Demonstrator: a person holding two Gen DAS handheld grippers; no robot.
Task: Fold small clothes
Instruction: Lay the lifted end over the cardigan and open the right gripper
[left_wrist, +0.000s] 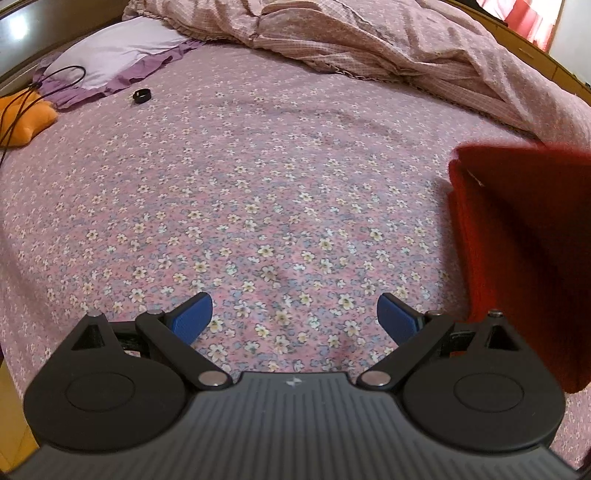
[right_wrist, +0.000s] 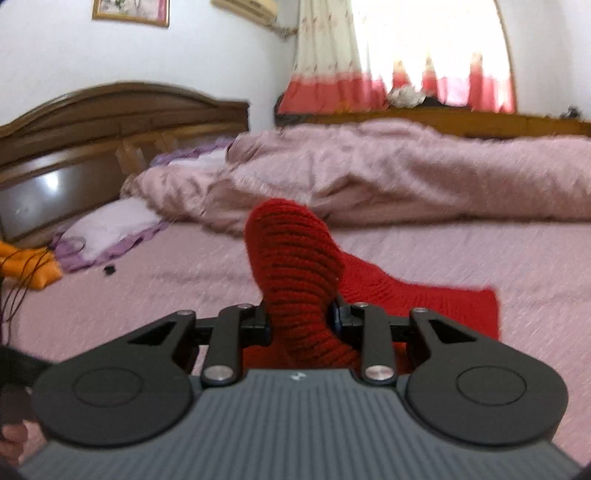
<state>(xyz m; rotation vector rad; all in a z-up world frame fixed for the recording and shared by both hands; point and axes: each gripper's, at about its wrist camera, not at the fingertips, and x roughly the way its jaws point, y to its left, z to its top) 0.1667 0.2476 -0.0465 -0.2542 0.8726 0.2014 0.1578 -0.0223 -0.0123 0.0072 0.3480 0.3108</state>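
Right gripper clamped on bunched red knit garment; pads hidden by the knit, rest trails onto the floral bedsheet, right view blurred. Left gripper wide, empty; garment cut off at right edge.

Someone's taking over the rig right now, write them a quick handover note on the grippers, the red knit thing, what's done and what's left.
Right gripper: shut on a bunched part of the red knit garment, lifted off the bed; the rest trails onto the floral sheet.
Left gripper: open, empty, over bare sheet, with the garment at its right.
Done: garment picked up; how far it is folded cannot be told.
Left: lay it flat, finish the fold, set it down neatly.
Nearby: pink quilt, pillow, small black ring on the sheet.
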